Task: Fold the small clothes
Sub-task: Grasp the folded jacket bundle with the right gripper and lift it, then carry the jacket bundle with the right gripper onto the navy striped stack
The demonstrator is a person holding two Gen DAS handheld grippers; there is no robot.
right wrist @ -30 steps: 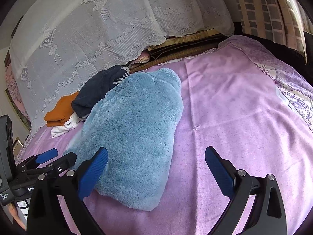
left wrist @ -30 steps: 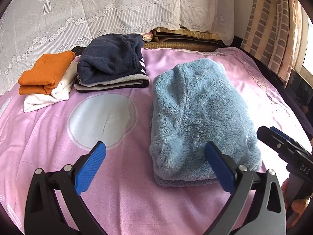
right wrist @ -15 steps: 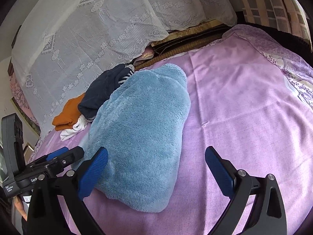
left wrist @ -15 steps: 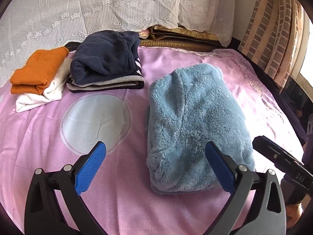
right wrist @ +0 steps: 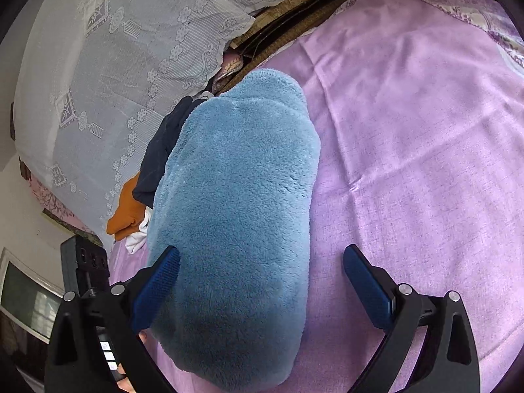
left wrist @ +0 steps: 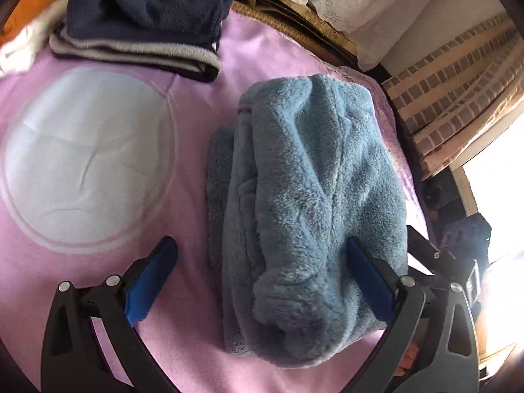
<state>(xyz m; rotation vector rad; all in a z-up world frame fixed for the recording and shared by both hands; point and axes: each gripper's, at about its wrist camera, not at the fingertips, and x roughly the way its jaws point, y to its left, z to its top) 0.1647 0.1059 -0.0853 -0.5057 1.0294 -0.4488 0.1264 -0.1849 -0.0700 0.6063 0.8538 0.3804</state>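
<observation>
A folded fluffy light-blue garment [left wrist: 308, 209] [right wrist: 239, 222] lies on the pink bedsheet [left wrist: 203, 104] [right wrist: 409, 131]. My left gripper [left wrist: 262, 281] is open, its jaws spread wide over the garment's near end, the right pad against the fleece. My right gripper [right wrist: 262, 281] is also open and straddles the garment's near end from the other side, its left pad touching the fleece. Neither gripper holds anything. A dark navy folded pile [left wrist: 140, 16] [right wrist: 163, 154] sits beyond the blue garment.
An orange and white folded pile [right wrist: 126, 216] [left wrist: 29, 16] lies at the far left. A lace curtain [right wrist: 114, 65] hangs behind the bed. Brick-pattern curtain [left wrist: 458, 91] and a bright window are to the right. Open sheet spreads right of the garment in the right wrist view.
Both grippers have dropped down and moved in close over the near end of the blue garment, which now fills much more of each view. Both stayed open.
</observation>
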